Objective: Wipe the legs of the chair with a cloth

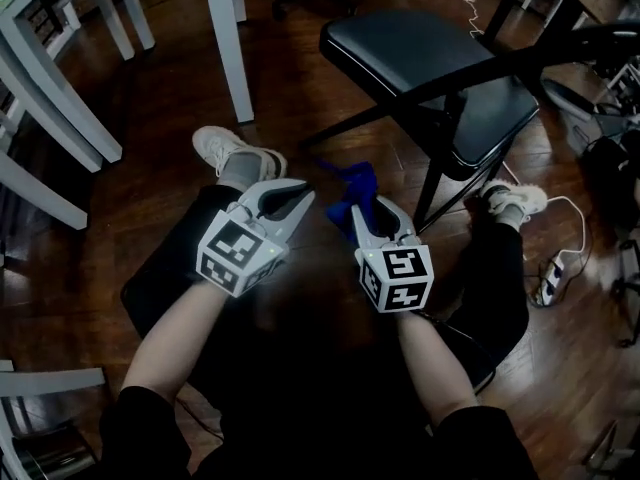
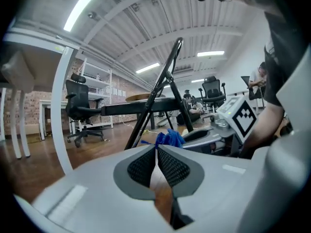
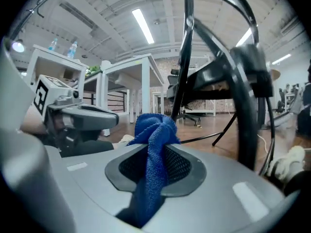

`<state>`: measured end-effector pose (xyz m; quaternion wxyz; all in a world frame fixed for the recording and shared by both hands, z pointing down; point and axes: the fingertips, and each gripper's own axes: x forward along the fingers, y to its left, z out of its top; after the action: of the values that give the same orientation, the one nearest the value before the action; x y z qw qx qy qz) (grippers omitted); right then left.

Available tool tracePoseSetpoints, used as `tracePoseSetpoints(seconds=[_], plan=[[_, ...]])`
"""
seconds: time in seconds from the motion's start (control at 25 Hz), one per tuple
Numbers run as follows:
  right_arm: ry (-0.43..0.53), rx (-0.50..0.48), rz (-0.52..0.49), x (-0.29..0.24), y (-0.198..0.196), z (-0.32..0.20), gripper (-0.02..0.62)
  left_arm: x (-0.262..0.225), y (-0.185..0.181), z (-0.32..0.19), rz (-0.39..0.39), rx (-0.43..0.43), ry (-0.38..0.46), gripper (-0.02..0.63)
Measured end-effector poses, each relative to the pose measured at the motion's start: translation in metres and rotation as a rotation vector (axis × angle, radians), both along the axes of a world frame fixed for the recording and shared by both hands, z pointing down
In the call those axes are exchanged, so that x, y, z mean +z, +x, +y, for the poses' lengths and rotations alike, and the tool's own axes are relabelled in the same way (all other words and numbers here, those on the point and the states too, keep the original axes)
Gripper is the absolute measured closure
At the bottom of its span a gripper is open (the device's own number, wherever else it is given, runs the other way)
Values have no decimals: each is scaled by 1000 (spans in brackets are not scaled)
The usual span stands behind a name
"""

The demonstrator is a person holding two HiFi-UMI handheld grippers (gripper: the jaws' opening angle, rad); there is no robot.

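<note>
The black folding chair (image 1: 420, 53) stands just ahead and to the right, its nearest leg (image 1: 432, 183) slanting down beside my right gripper. My right gripper (image 1: 366, 210) is shut on a bunched blue cloth (image 1: 352, 186), which sticks out past the jaw tips. In the right gripper view the blue cloth (image 3: 154, 132) is pinched between the pads, with the chair's dark frame (image 3: 249, 101) close on the right. My left gripper (image 1: 303, 198) sits level with it on the left. Its jaws (image 2: 156, 148) are shut with nothing between them.
White table legs (image 1: 228, 38) stand to the left and far left. The person's shoes (image 1: 228, 150) rest on the wooden floor either side of the grippers. A power strip with a white cable (image 1: 552, 276) lies at the right. An office chair (image 2: 80, 106) stands further off.
</note>
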<state>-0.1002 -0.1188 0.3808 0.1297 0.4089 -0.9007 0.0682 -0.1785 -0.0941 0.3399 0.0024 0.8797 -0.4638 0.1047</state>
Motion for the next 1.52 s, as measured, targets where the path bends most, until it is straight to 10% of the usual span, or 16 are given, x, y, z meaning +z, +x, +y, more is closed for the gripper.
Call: tracePoseSetpoints(seconds=[0.32, 0.76, 1.0, 1.52], plan=[[234, 92, -25, -80, 77, 32, 492, -12, 64, 11, -27, 46, -52, 589], [682, 317, 53, -196, 92, 5, 491, 6, 76, 4, 153, 145, -72, 589], [746, 388, 144, -173, 79, -11, 480, 49, 81, 0, 71, 168, -124, 589], [663, 438, 298, -93, 89, -6, 457, 75, 81, -1, 166, 152, -208, 588]])
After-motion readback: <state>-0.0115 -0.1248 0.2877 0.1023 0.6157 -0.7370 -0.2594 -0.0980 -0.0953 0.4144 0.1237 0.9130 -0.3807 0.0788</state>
